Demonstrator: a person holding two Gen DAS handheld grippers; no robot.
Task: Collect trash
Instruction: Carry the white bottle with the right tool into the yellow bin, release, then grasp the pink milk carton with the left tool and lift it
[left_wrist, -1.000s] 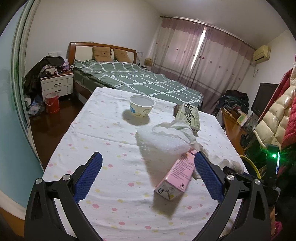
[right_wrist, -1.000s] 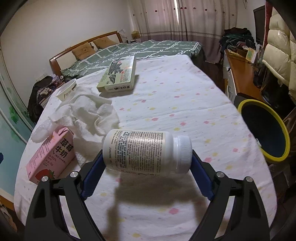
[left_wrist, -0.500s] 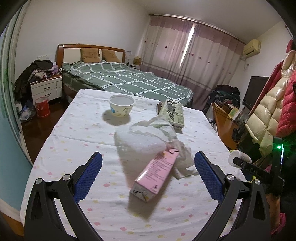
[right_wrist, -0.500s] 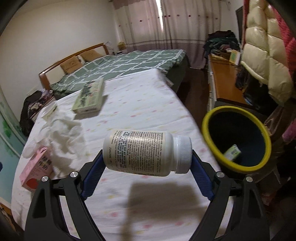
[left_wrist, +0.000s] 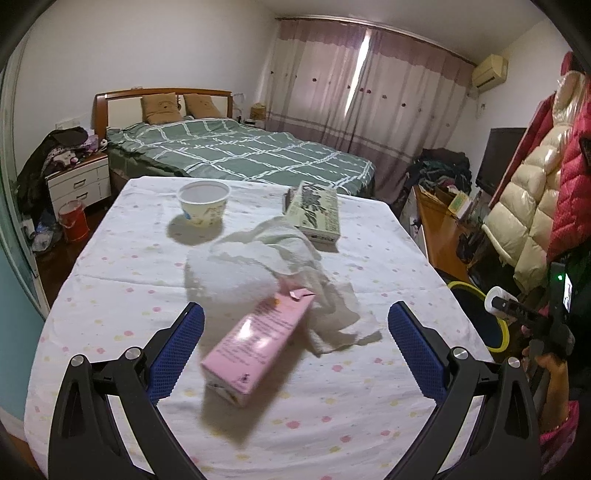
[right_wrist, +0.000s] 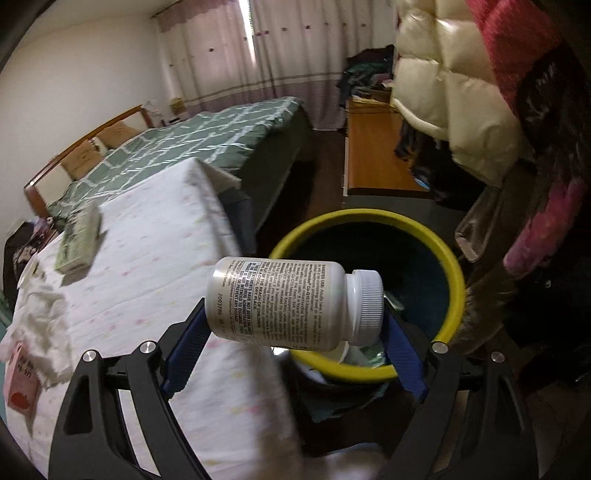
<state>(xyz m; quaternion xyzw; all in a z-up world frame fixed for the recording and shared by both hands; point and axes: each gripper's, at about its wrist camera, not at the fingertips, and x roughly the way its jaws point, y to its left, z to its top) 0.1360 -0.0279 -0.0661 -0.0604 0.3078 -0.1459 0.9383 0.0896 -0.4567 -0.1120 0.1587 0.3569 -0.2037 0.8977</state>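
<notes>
At the centre of the right wrist view, the right gripper (right_wrist: 295, 325) clamps a white plastic pill bottle (right_wrist: 291, 302) sideways over the yellow-rimmed dark bin (right_wrist: 452, 273), while the left gripper (left_wrist: 295, 350) hangs wide open and empty above a pink milk carton (left_wrist: 255, 347).

One pill bottle (right_wrist: 291, 302), one pink carton (left_wrist: 255, 350), one paper bowl (left_wrist: 203, 208), one green box (left_wrist: 317, 214), one crumpled tissue heap (left_wrist: 280, 266), one yellow-rimmed bin (right_wrist: 369, 295), two grippers
</notes>
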